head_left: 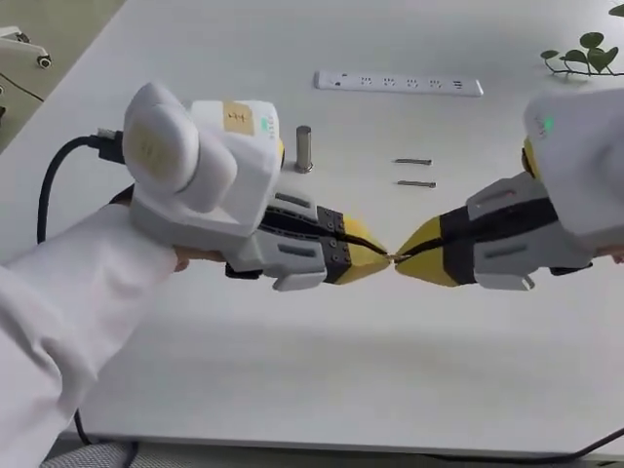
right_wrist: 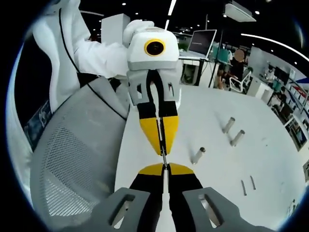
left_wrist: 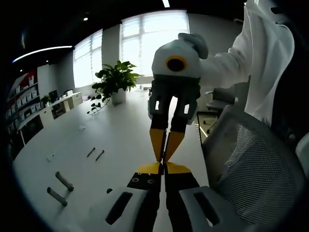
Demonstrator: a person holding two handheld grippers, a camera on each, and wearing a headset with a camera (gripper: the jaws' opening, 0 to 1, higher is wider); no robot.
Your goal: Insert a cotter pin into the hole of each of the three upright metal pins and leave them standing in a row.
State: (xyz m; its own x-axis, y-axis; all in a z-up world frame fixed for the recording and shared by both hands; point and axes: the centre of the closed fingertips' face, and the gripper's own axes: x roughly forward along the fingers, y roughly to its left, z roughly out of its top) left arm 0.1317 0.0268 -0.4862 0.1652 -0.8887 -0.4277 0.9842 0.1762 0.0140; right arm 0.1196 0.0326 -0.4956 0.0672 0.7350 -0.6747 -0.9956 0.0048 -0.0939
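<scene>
The counter (head_left: 292,370) carries three metal pins: one metal pin (right_wrist: 228,124), a second metal pin (right_wrist: 237,137) and a third metal pin (right_wrist: 198,155). Two cotter pins lie loose, one cotter pin (head_left: 412,161) and another cotter pin (head_left: 416,183). One more thin pin (right_wrist: 164,153) is pinched between two claws, the left claw (head_left: 383,256) and the right claw (head_left: 402,256). There is one power strip (head_left: 398,84) and one potted plant (left_wrist: 115,82).

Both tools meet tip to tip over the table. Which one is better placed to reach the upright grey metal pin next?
Left, likely. The upright grey metal pin stands just beyond the left tool; the right tool is farther off, nearer the two thin loose cotter pins.
</scene>
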